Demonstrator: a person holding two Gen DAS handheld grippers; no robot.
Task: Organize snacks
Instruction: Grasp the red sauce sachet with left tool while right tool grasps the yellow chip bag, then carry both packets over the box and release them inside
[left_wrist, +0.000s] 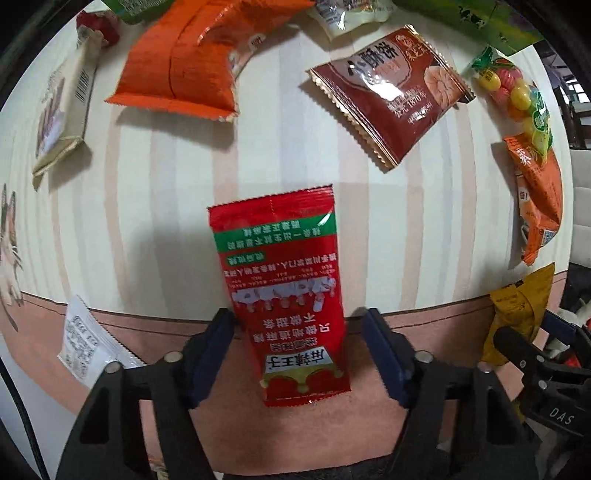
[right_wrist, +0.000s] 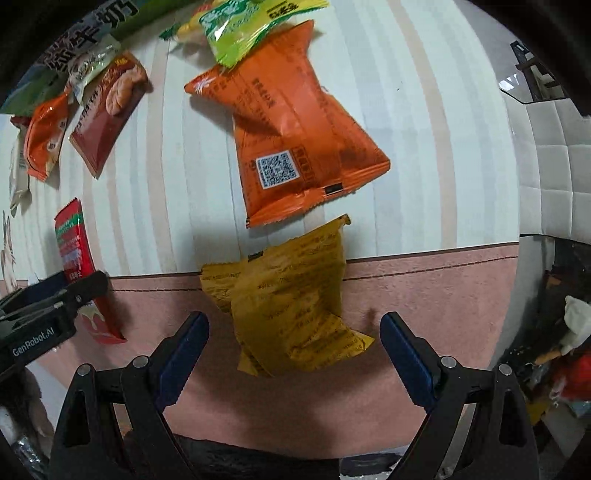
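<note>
A red snack packet lies flat on the striped tablecloth, its lower half over the pink border. My left gripper points down over it with the packet between its jaws. The left pad touches the packet's edge and a gap shows at the right pad. A crumpled yellow packet lies on the pink border between the wide jaws of my right gripper, clear of both pads. The red packet and the left gripper's body show at the left edge of the right wrist view.
Further back lie a large orange bag, a brown biscuit packet, a bag of coloured candies, a beige box and a white sachet. An orange packet lies just beyond the yellow one, under a green-yellow packet.
</note>
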